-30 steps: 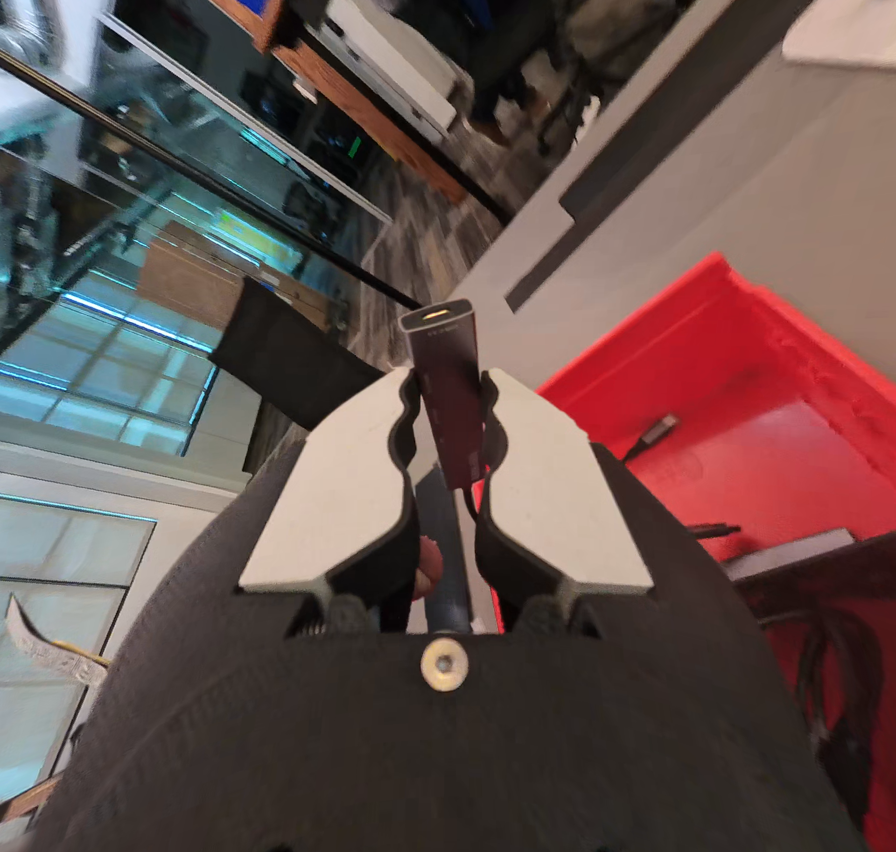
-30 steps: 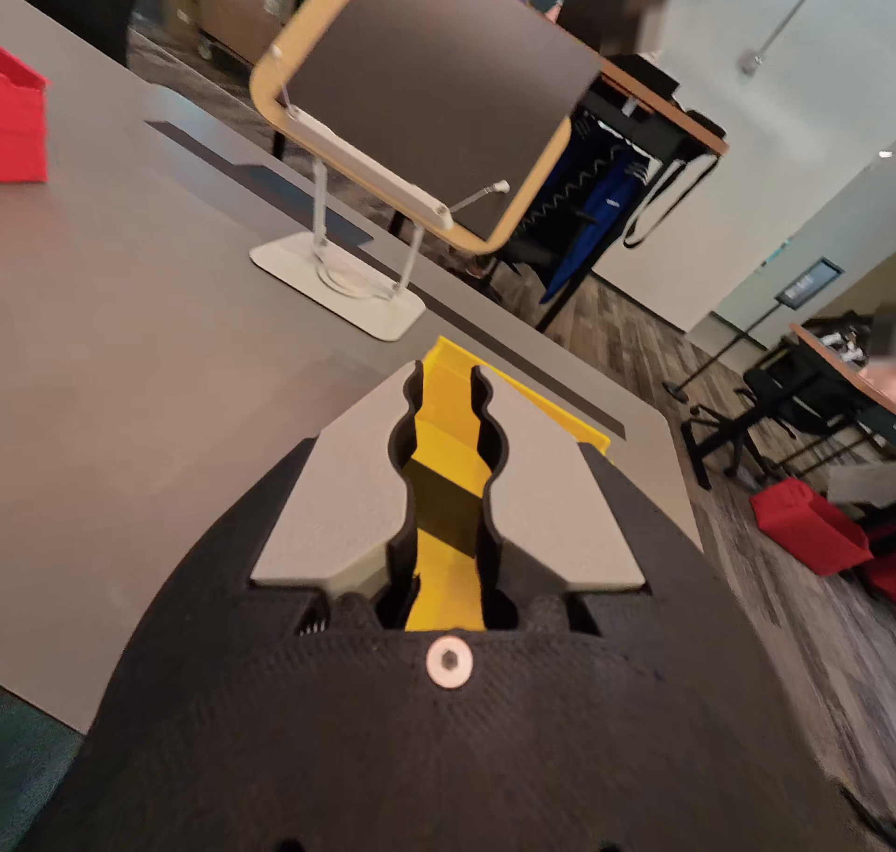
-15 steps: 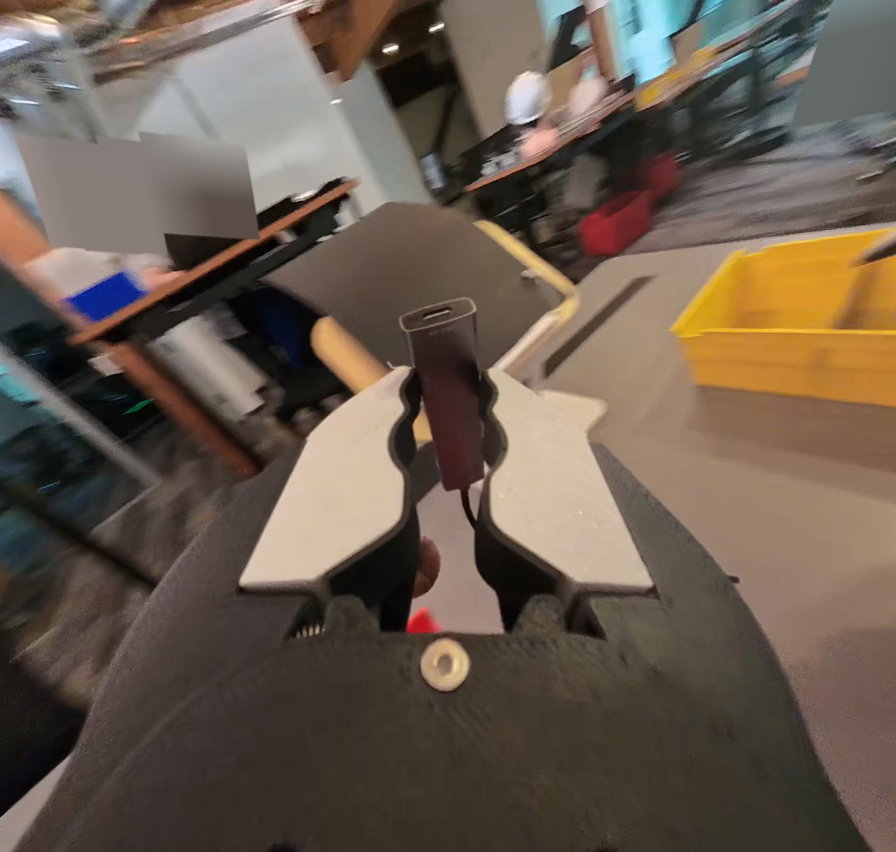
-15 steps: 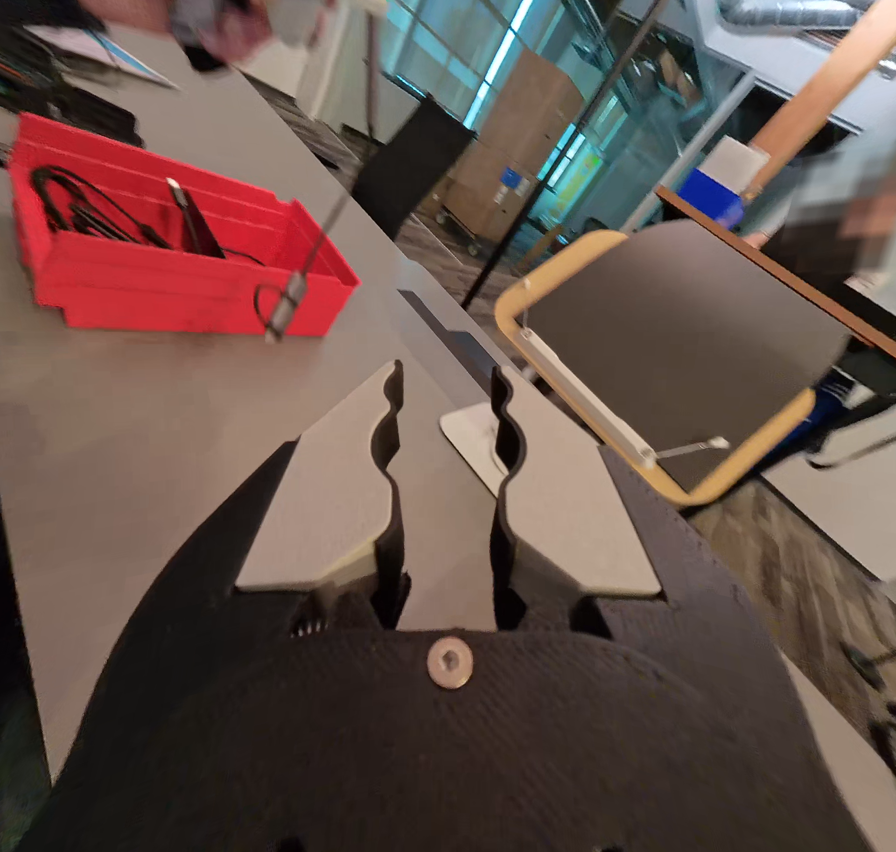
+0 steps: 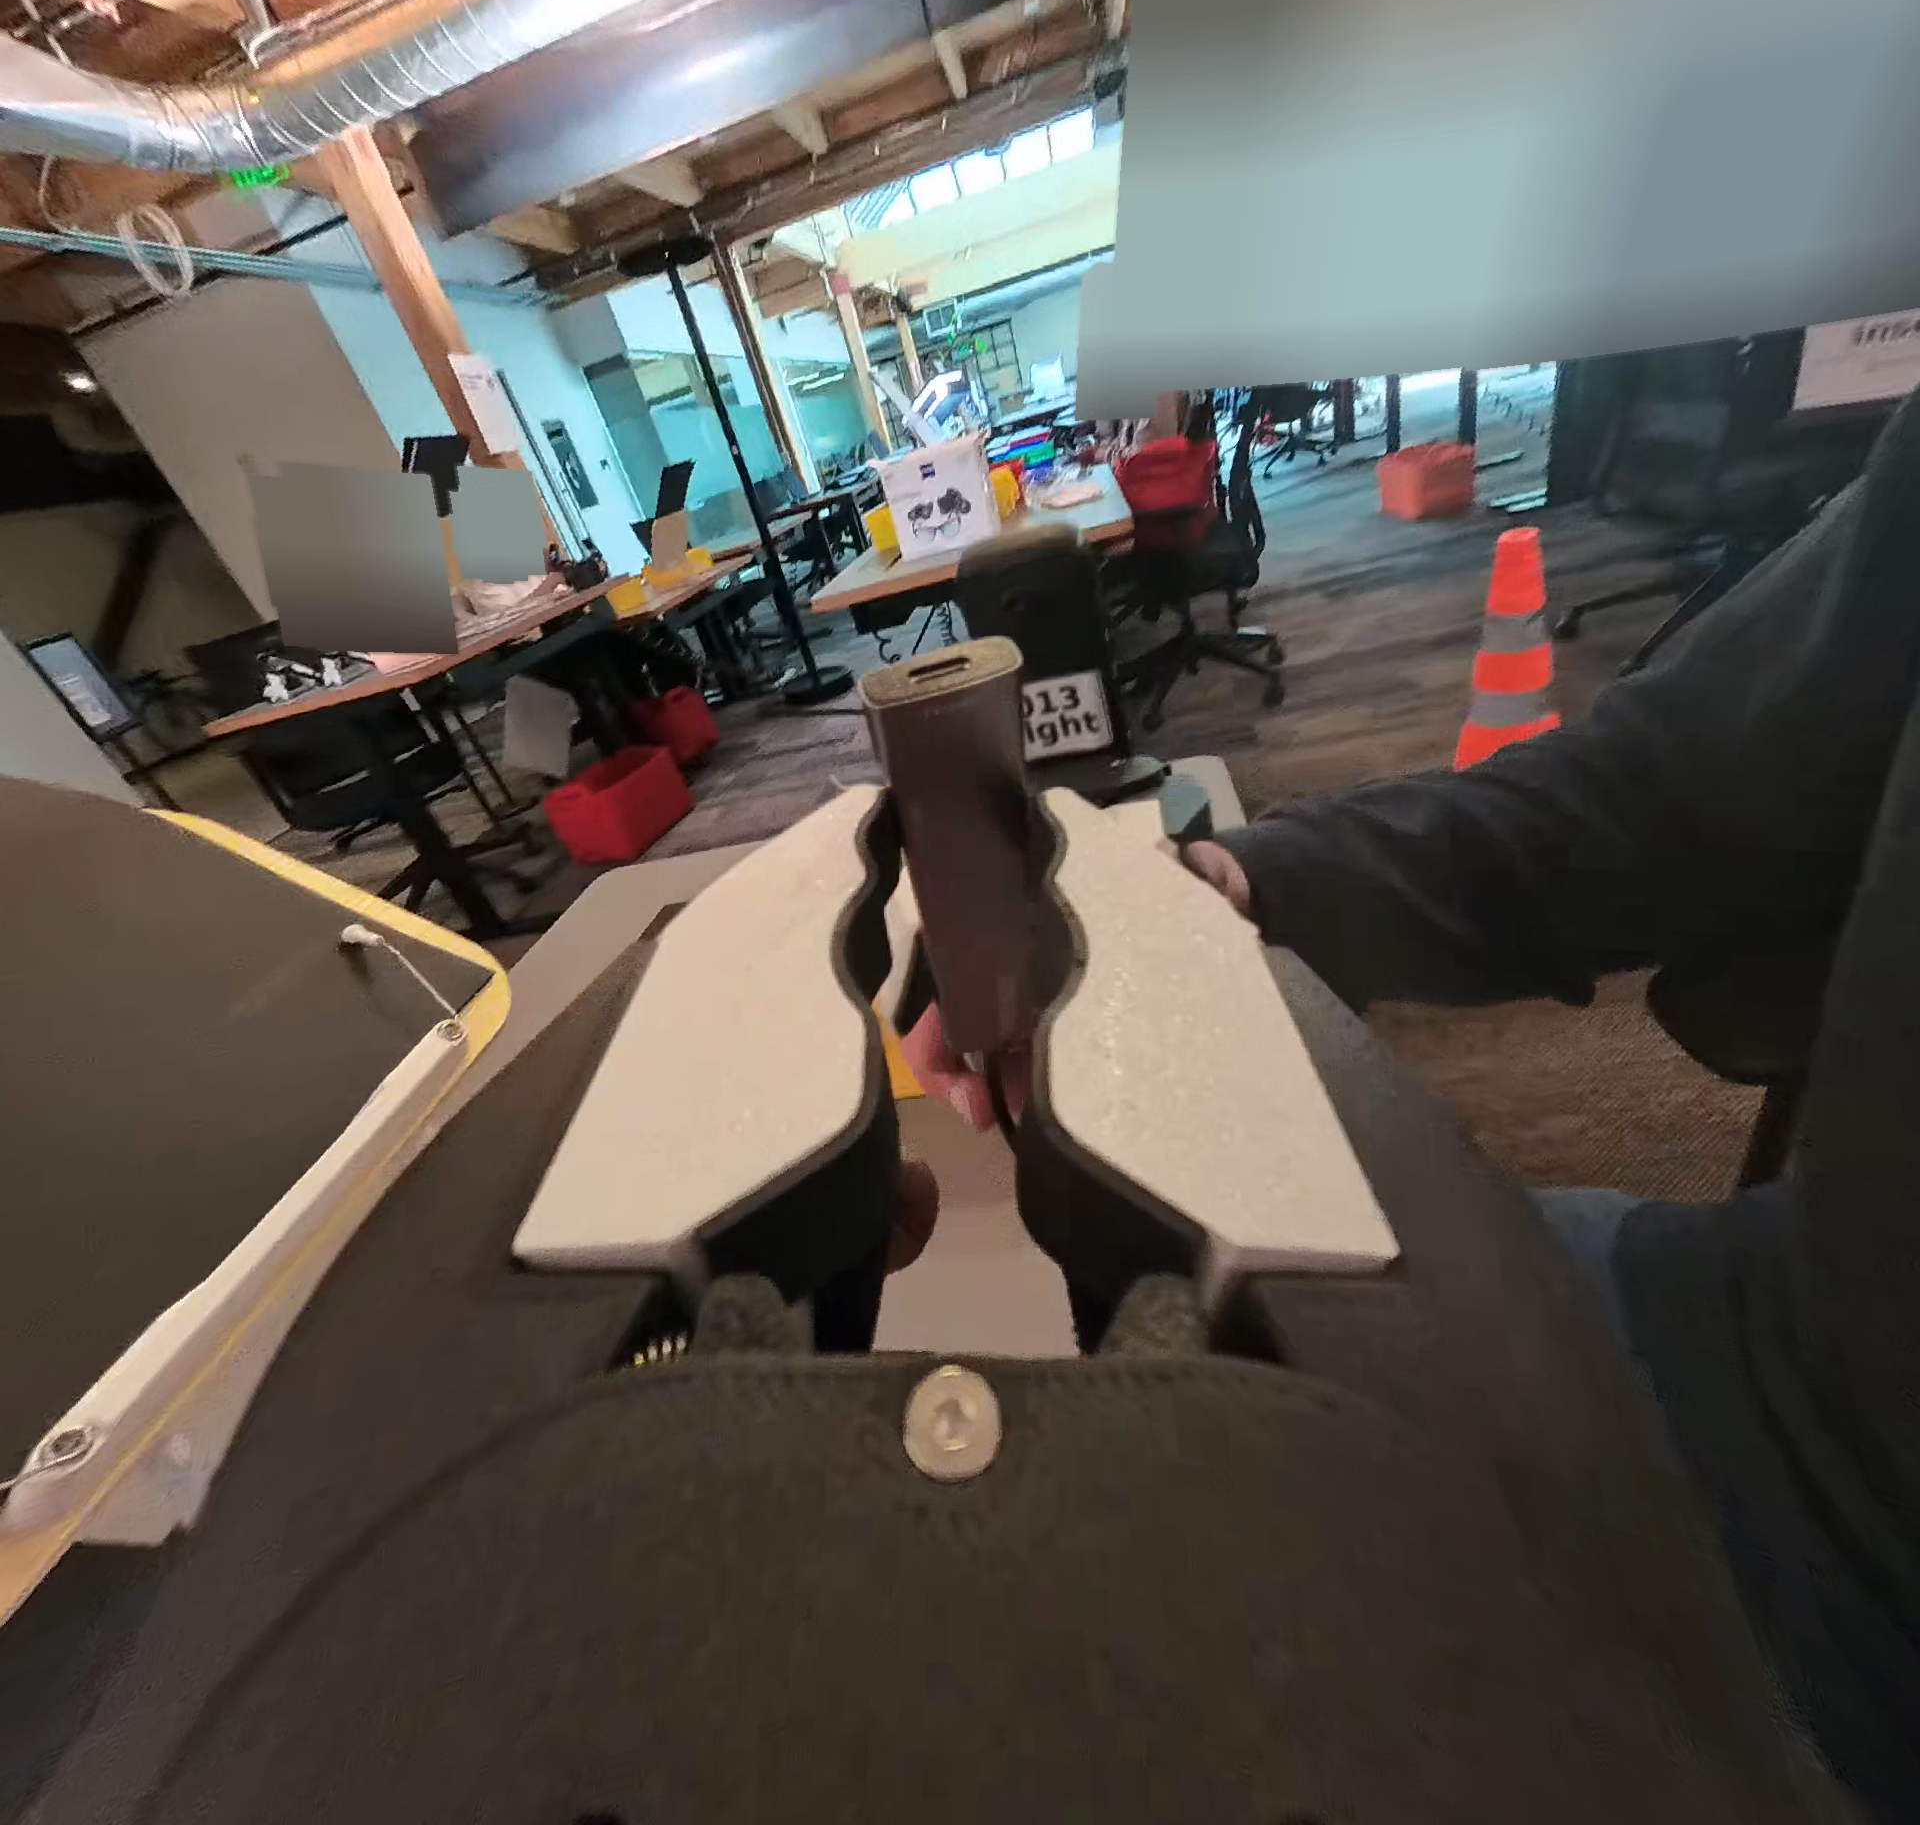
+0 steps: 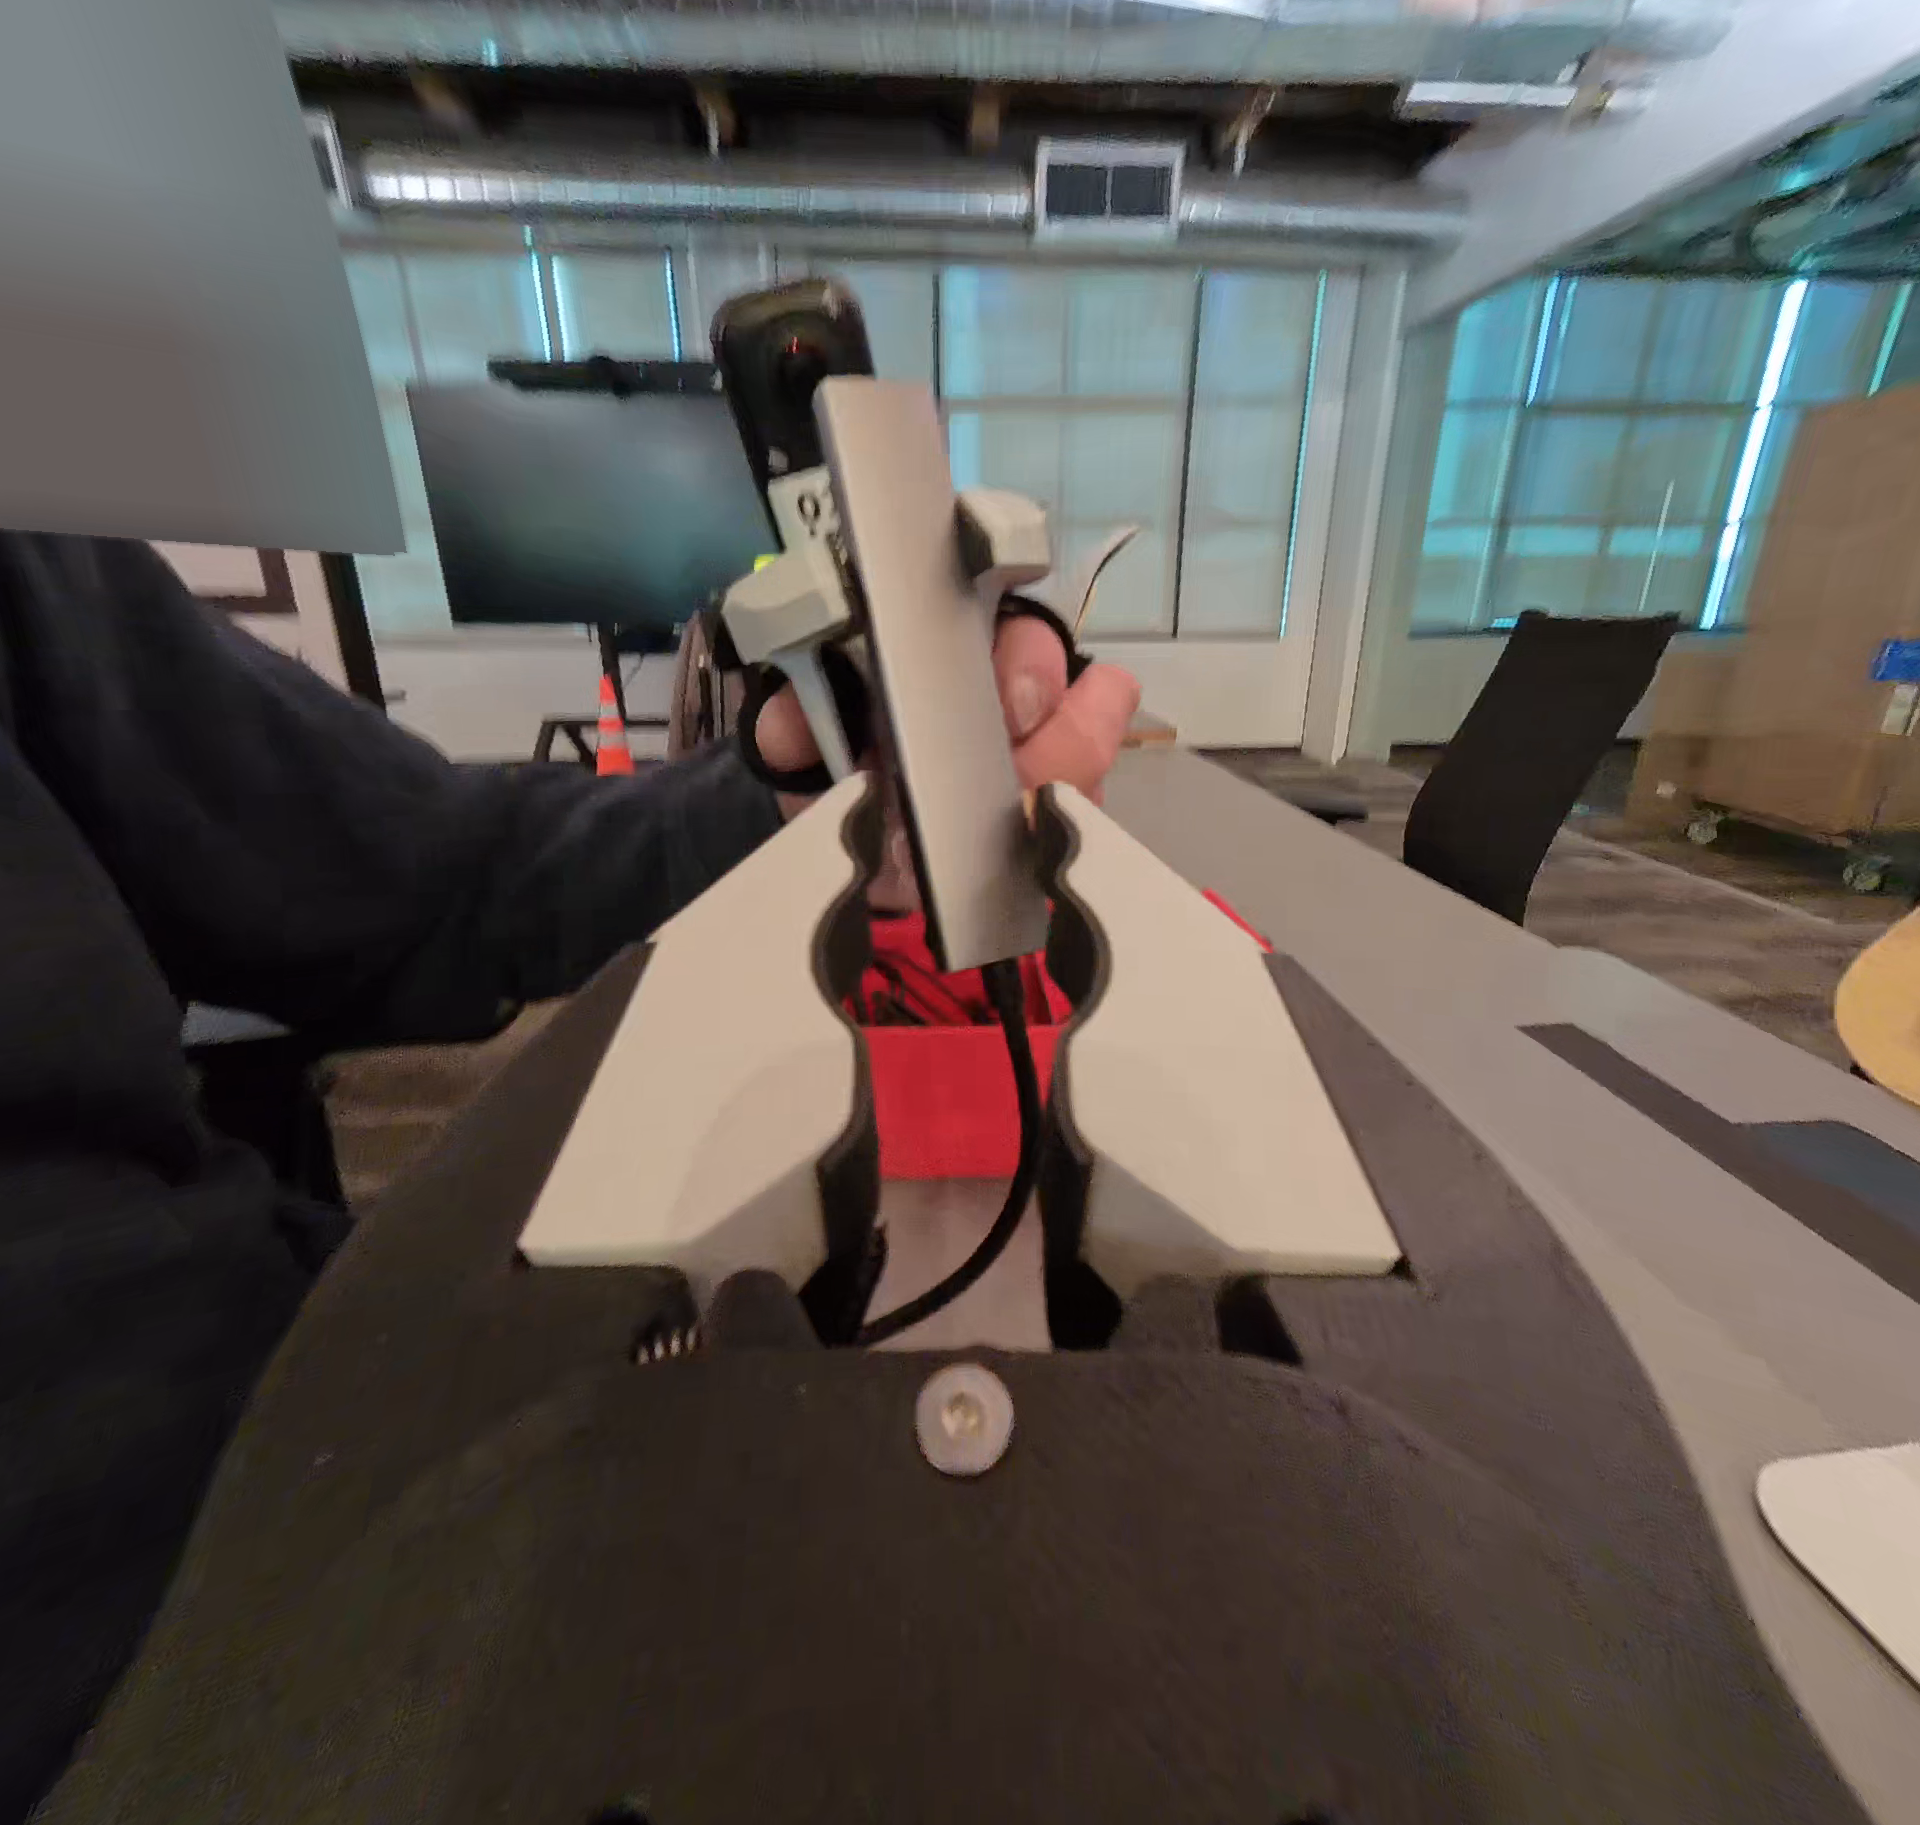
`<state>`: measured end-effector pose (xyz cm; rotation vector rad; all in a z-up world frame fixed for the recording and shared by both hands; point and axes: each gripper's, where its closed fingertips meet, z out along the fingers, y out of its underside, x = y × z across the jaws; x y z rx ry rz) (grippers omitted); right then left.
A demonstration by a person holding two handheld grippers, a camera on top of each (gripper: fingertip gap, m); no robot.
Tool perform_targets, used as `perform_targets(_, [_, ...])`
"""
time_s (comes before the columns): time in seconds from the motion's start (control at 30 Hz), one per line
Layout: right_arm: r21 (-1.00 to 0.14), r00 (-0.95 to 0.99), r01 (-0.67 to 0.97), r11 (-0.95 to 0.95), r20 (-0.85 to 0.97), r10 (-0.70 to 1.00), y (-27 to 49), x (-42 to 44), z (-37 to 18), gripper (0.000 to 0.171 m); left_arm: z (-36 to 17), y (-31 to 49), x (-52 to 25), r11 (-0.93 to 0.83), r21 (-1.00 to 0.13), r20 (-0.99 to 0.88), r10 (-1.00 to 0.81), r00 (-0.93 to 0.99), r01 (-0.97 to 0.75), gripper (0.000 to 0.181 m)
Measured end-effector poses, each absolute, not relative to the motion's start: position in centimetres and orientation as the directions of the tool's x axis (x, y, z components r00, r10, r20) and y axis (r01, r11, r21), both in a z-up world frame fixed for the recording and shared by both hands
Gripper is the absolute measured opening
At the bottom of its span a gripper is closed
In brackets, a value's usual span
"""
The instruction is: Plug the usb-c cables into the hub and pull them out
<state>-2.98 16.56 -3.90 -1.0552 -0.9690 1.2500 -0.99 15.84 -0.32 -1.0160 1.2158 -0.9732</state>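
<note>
Left wrist view: the left gripper [image 5: 956, 814] is clamped on the hub [image 5: 951, 736], which stands up beyond the fingertips with its end port [image 5: 940, 672] facing away, empty. From the right wrist view, the right gripper [image 6: 951, 819] has its jaws partly apart and seems to pinch nothing; the hub [image 6: 914, 632] and its lead [image 6: 1023, 1100] only show through the gap. USB-C cables [image 6: 904, 996] lie in the red bin [image 6: 951, 1100] on the table [image 6: 1351, 944], none plugged in. I judge this the presenting step, before the first plug-in. Next, the right gripper should take a cable near its plug and line it up squarely with a port while the left holds firm.
</note>
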Motion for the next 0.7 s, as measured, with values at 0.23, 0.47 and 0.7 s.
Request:
perform_targets(0.23, [-0.979,0.161,-0.203,0.012,-0.021,0.987,18.1,-2.9,-6.1,0.021,-2.9,17.7,-1.8,0.18,-0.984,-0.176,-0.971,0.159,0.012,0.025])
perform_targets(0.47, [-0.906,0.425,0.406,0.117,0.301,0.854,23.4,0.1,-15.3,0.02,-6.7,20.6,-8.6,0.123,-0.948,-0.235,-0.892,0.386,-0.293,0.045])
perform_targets(0.7, [-0.674,0.384,0.739,0.024,0.449,0.807,25.8,3.5,-24.0,0.02,-11.9,21.2,-24.2,-0.081,-0.646,-0.525,-0.675,0.519,-0.759,0.039])
